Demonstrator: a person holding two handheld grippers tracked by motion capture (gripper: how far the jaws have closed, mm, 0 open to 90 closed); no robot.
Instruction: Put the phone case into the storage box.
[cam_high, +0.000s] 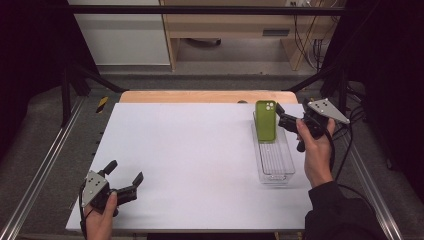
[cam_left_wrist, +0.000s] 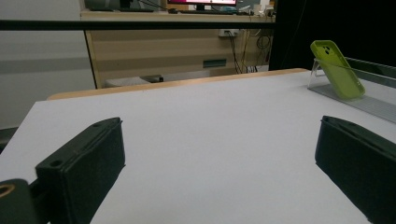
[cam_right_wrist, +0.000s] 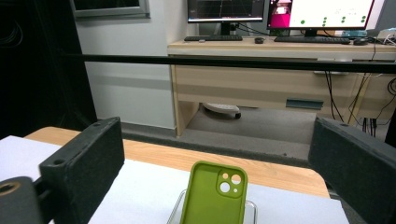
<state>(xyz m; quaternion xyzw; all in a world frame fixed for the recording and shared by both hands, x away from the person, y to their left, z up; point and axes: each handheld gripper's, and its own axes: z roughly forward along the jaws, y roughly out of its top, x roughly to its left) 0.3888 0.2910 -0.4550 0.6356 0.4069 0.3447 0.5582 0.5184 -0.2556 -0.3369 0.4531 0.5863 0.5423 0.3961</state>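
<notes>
A: Left gripper (cam_high: 124, 175) is parked at the near left corner of the white table (cam_high: 190, 150), jaws spread wide, nothing between them. It can be left out of this step.

B: Agreed. Right gripper (cam_high: 280, 114) is seen at the far right, jaws apart, not gripping. The green phone case (cam_high: 266, 120) is propped upright-tilted at the far end of the clear tray (cam_high: 280, 172), its top leaning on the tray's far wall.

A: In the right gripper view the case (cam_right_wrist: 215, 196) sits low and centred between the jaws, no contact visible. Whether it is being approached or has been let go can't be told.

B: If a grasp is intended, the jaws should be lowered so both long edges are bracketed, then closed squarely. A soft case is likely to flex if pinched near the camera cutout.

A: Tray wall clearance should be watched: the far wall is just behind the case. A nudge could tip it flat into the tray.

B: If it's a release, the gripper should be withdrawn straight back, no sideways drag.
</notes>
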